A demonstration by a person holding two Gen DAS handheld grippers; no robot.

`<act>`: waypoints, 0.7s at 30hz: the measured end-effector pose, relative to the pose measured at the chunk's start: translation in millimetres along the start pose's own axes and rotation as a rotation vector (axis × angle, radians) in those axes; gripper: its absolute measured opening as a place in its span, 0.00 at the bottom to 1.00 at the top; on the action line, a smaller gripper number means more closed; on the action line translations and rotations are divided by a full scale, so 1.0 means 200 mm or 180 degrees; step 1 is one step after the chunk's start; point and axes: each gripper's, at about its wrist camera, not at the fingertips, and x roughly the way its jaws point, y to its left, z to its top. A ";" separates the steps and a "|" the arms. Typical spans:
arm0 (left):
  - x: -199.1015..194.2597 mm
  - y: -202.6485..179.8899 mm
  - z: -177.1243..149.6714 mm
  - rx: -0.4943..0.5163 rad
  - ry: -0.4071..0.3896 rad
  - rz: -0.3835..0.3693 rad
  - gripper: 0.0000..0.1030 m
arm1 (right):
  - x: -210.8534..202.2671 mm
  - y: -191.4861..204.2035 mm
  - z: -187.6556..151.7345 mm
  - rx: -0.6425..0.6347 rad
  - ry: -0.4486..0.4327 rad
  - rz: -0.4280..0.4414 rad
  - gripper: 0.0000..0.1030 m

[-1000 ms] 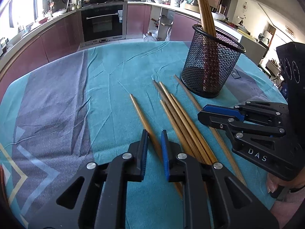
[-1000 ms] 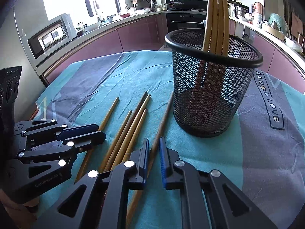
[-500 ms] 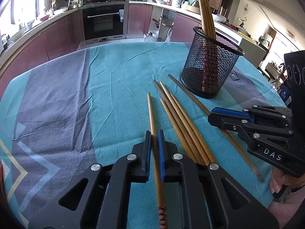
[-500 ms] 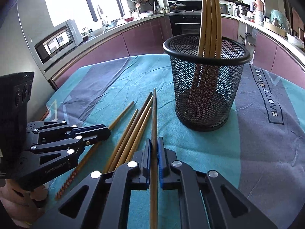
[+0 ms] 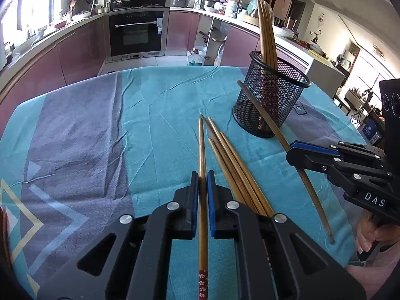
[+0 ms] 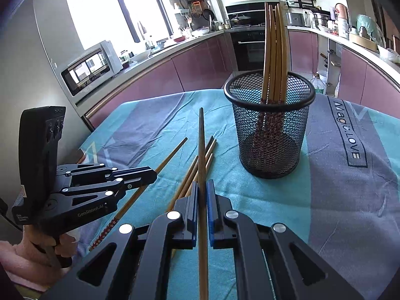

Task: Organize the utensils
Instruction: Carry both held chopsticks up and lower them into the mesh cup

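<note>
A black mesh holder [image 5: 270, 100] [image 6: 270, 135] stands on the tablecloth with several wooden chopsticks [image 5: 267, 37] [image 6: 273, 50] upright in it. My left gripper [image 5: 202, 175] [image 6: 151, 175] is shut on one chopstick [image 5: 202, 145] [image 6: 172, 153], which points forward along the fingers; its red patterned end sticks out behind. My right gripper [image 6: 202, 183] [image 5: 291, 151] is shut on another chopstick [image 6: 201, 137] [image 5: 265, 117], raised off the cloth, tip just left of the holder. Several loose chopsticks [image 5: 232, 160] [image 6: 187, 182] lie on the cloth between the two grippers.
The table is covered by a teal and grey cloth [image 5: 87, 137] [image 6: 350, 200]. Beyond its far edge run purple kitchen cabinets with an oven [image 5: 137, 35] and a microwave [image 6: 92, 67]. A person's hand [image 5: 370, 235] [image 6: 45, 247] holds each gripper handle.
Both grippers have shut, each on one chopstick, and each stick has swung into line with its fingers. The right gripper has risen with its chopstick; the holder looks farther off.
</note>
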 end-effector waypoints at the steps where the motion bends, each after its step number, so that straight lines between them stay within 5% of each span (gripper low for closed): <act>1: -0.01 0.00 0.00 -0.0007 -0.0016 -0.0016 0.07 | -0.01 0.00 0.00 0.0002 -0.0013 0.0013 0.05; 21: -0.30 -0.01 0.08 -0.0061 -0.0388 -0.0439 0.07 | -0.20 -0.01 0.07 0.0038 -0.0379 0.0084 0.05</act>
